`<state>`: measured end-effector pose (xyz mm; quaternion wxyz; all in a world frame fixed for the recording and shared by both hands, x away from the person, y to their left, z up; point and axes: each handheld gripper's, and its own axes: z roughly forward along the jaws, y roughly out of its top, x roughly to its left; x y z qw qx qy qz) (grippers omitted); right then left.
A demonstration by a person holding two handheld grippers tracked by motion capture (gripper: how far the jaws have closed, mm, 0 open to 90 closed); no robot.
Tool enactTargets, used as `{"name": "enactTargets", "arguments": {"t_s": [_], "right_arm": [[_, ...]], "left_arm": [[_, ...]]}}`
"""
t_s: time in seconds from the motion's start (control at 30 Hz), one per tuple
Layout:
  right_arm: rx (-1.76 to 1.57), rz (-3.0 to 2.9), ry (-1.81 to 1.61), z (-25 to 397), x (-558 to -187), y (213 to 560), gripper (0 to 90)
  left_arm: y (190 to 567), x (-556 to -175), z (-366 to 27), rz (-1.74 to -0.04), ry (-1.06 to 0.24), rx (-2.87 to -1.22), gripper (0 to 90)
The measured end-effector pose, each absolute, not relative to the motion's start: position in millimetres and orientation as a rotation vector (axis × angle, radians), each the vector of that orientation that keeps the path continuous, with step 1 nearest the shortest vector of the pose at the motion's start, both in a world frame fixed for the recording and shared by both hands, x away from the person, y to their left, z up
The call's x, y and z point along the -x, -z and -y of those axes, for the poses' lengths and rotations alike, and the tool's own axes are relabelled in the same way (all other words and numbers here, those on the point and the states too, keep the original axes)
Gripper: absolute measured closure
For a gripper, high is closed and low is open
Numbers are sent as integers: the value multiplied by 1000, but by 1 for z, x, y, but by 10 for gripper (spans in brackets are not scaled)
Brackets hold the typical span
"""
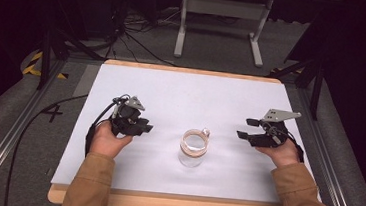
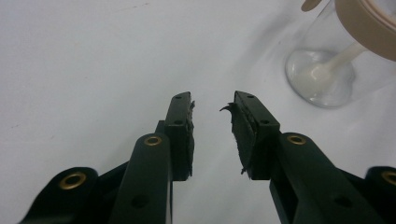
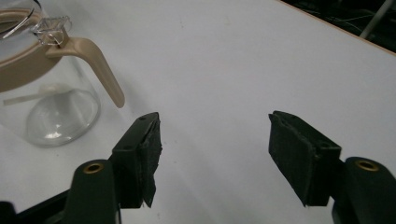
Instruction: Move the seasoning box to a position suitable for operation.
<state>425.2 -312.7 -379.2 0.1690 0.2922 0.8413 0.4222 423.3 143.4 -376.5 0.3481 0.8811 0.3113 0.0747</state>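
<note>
A person is sitting at the near edge of a desk covered with a white sheet, both forearms in tan sleeves reaching forward from the bottom of the high view. Each hand is gripping a hand-held gripper, and the two are resting low over the sheet on either side of a clear glass jar.

The left hand is holding the left hand-held gripper left of the jar, with its jaws pointing right toward it. In the left gripper view the jaws are standing moderately apart with bare white sheet between them, gripping nothing; the black pads are looking frayed at the edges. The jar is showing at the upper right of that view, beyond the jaw tips and apart from them.

The right hand is holding the right hand-held gripper right of the jar, its jaws pointing left and its grey plate sitting on top. In the right gripper view the jaws are spread wide, with nothing between them.

The jar is standing upright near the middle of the desk, between the two grippers and touching neither. It is wearing a tan band around its rim, a tan lever arm is hanging down its side from a wire clasp, and a pale spoon is leaning inside it.
</note>
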Motion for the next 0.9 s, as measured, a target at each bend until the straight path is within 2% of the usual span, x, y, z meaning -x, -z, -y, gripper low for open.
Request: {"name": "enactTargets", "arguments": {"t_s": [0.07, 0.1, 0.13, 0.17, 0.23, 0.4, 0.5, 0.57, 0.7, 0.83, 0.9], "right_arm": [[-836, -2388, -1199, 314, -425, 378, 395], [-876, -2411, -1200, 315, -424, 377, 513], [-876, -2411, -1200, 315, -424, 377, 513], [-900, -2434, -1201, 315, -423, 376, 639], [-912, -2441, -1190, 315, -423, 375, 645], [-946, -2409, -1179, 316, -422, 374, 599], [-928, -2339, -1177, 317, -421, 372, 477], [-939, -2349, -1173, 319, -422, 370, 569], [-933, -2365, -1149, 318, -421, 370, 609], [-889, -2451, -1114, 316, -421, 373, 786], [-881, -2491, -1109, 315, -421, 374, 846]], "left_arm": [[376, -423, -143, -793, -188, -2288, 723], [376, -422, -142, -781, -177, -2293, 775], [376, -421, -141, -763, -170, -2305, 775], [376, -421, -140, -739, -159, -2319, 850], [377, -419, -135, -694, -136, -2354, 892], [376, -419, -130, -679, -115, -2337, 894], [379, -418, -122, -635, -56, -2331, 895], [385, -417, -114, -582, -39, -2364, 895], [392, -418, -100, -544, -3, -2410, 896], [392, -416, -97, -516, -10, -2419, 895], [391, -415, -95, -501, -11, -2424, 895]]}}
